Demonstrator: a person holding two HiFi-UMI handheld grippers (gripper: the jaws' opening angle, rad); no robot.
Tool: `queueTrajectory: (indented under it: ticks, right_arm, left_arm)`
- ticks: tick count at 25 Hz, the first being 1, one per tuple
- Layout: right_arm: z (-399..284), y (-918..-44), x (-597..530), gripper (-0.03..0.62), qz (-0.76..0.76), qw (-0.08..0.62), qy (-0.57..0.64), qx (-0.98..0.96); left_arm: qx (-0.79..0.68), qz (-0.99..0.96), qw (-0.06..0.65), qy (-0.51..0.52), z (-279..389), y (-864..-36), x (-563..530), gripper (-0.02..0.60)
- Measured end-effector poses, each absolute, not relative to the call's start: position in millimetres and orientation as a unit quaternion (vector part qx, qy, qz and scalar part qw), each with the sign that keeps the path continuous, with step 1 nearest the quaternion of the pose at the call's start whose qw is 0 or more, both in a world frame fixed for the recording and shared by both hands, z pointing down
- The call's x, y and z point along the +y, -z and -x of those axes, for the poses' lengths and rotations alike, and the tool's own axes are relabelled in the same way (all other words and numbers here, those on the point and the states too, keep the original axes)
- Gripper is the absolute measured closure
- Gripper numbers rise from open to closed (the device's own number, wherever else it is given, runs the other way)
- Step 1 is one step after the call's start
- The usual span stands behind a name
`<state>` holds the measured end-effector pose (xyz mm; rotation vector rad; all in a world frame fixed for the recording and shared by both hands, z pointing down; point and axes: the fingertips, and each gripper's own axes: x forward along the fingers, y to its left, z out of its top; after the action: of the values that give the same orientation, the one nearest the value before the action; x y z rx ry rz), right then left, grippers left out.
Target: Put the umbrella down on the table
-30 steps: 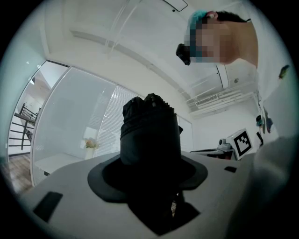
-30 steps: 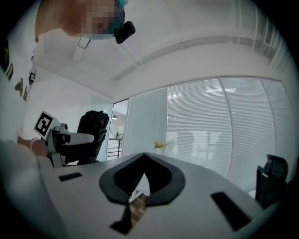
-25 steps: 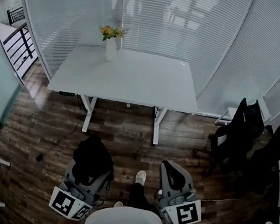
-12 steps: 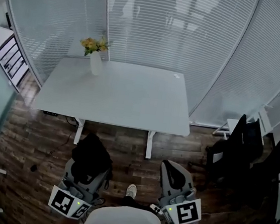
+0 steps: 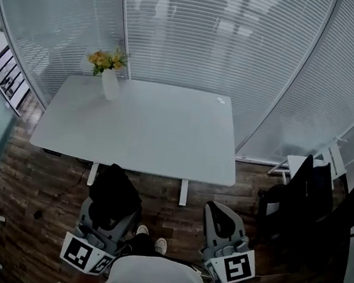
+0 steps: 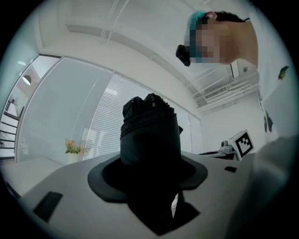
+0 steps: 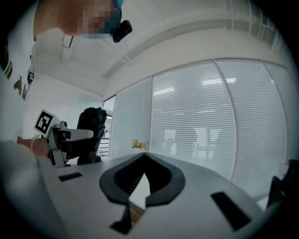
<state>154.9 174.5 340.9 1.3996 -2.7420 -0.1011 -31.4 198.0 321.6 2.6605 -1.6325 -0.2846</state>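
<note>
I'm clamping the folded umbrella in my left gripper. My right gripper is staying closed and empty, facing the bare worktop's near edge.

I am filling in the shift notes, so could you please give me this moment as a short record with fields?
left gripper: closed on the folded black umbrella, which stands roughly upright
right gripper: jaws together, nothing between them
table: white, in front of the person
vase: yellow flowers, far left corner of the table
chairs: black, right of the table
umbrella on table: not yet
</note>
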Motion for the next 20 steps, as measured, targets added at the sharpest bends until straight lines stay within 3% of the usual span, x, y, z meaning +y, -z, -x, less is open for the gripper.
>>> queueTrajectory:
  ticks: [20]
  right_arm:
    - [-75.5,-344.6,-32.0,0.585,-0.449,0.039,0.038,-0.892]
  left_arm:
    - [-0.518,-0.850,0.017,0.088,105.6,-335.8,-4.7,0.314]
